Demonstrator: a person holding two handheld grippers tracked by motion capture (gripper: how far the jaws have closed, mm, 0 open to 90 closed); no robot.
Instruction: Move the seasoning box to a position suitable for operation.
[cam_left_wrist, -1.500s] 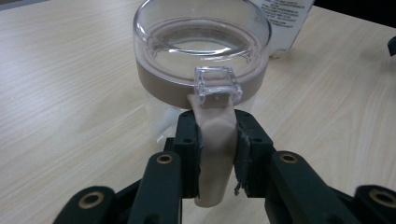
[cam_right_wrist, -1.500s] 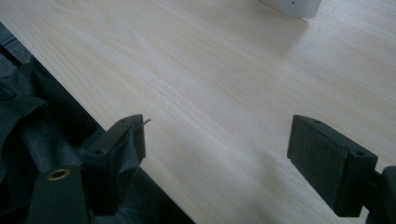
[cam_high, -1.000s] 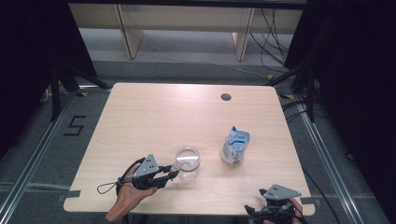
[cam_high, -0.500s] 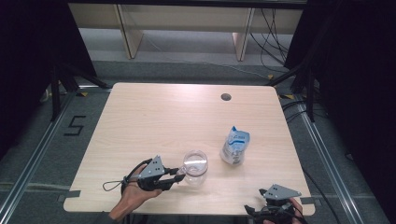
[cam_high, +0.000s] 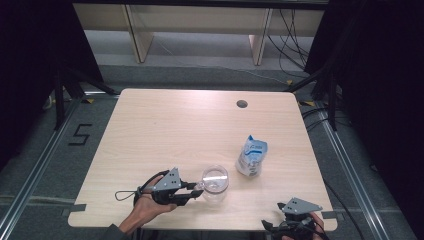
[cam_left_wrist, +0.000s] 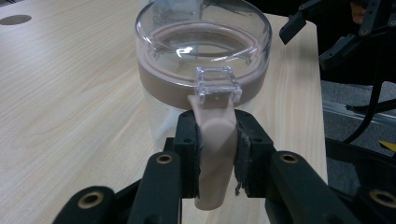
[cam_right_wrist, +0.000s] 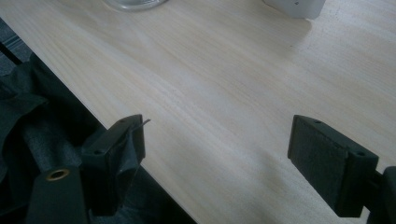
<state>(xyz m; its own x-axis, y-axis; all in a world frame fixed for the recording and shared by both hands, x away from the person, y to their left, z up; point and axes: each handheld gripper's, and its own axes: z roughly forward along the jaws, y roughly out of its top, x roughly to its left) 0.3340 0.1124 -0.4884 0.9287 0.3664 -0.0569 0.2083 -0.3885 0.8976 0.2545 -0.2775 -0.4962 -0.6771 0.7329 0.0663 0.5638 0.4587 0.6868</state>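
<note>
High view with both gripper views. The left gripper is pinching the beige latch tab of a clear lidded jar, which is standing on the tabletop near its front edge, toward six o'clock from centre. In the left gripper view the jaws are pressing on either side of the tab, just below the transparent clasp at the rim. A blue-and-white pouch is standing at about two o'clock from the jar, close by but apart. The right gripper is resting at the tabletop's front right corner, near five o'clock; its jaws are standing spread with bare wood between them.

Judged practice for this step: keep the pinch square on the tab and move it slowly, since the jar is light and nothing is steadying its body; a sideways pull is likely to tip or slide it.

Whether the lid is latched cannot be told. The jar's base is cut off behind the jaws in the left gripper view, its contents, if any, are unclear, and the pouch's print is too small to read.
</note>
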